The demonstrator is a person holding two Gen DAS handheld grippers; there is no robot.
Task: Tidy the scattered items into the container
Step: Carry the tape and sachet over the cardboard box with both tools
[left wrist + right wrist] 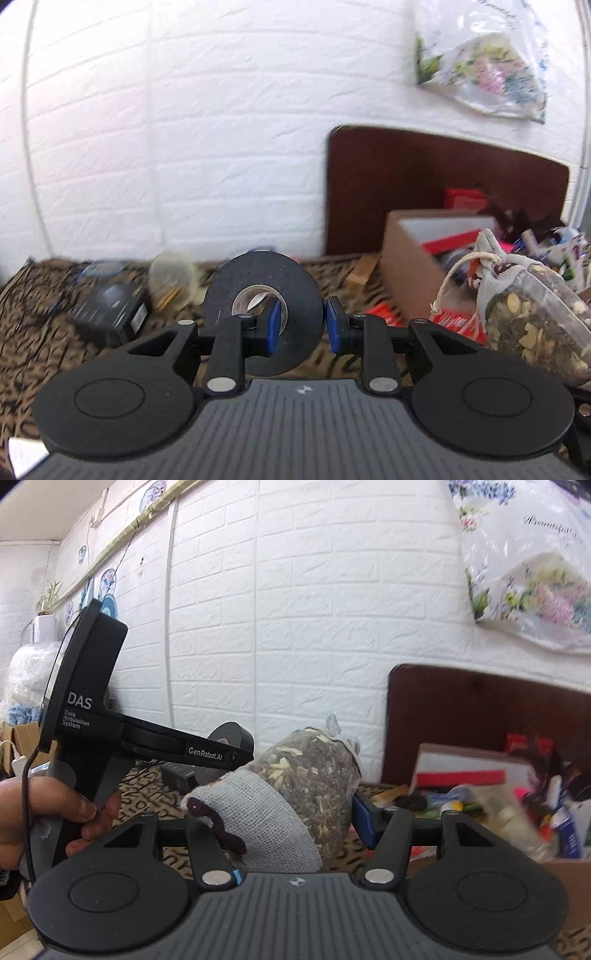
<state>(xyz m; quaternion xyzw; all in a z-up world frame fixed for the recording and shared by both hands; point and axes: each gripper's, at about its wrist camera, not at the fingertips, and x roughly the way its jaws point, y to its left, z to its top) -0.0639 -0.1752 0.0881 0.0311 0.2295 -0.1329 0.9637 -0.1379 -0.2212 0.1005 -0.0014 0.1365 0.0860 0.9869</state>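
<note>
Left gripper (300, 322) clamps the tape roll (264, 311); right gripper (295, 825) grips the herb pouch (310, 797). Cardboard box (410, 258) at the bench's right end is crowded; the black box (110, 314) and more wait at left.

Bright even light, soft shadows; fisheye bends edges; motion blur on cardboard box (410, 258) and surroundings.

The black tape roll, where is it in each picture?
Left wrist view: the black tape roll sits in the middle, clamped by the left gripper, one pad inside its hole.
Right wrist view: it shows left of centre, small, at the tip of the other gripper.
Shared landmark: the cardboard box of clutter on the right in both, before the dark brown board.
</note>
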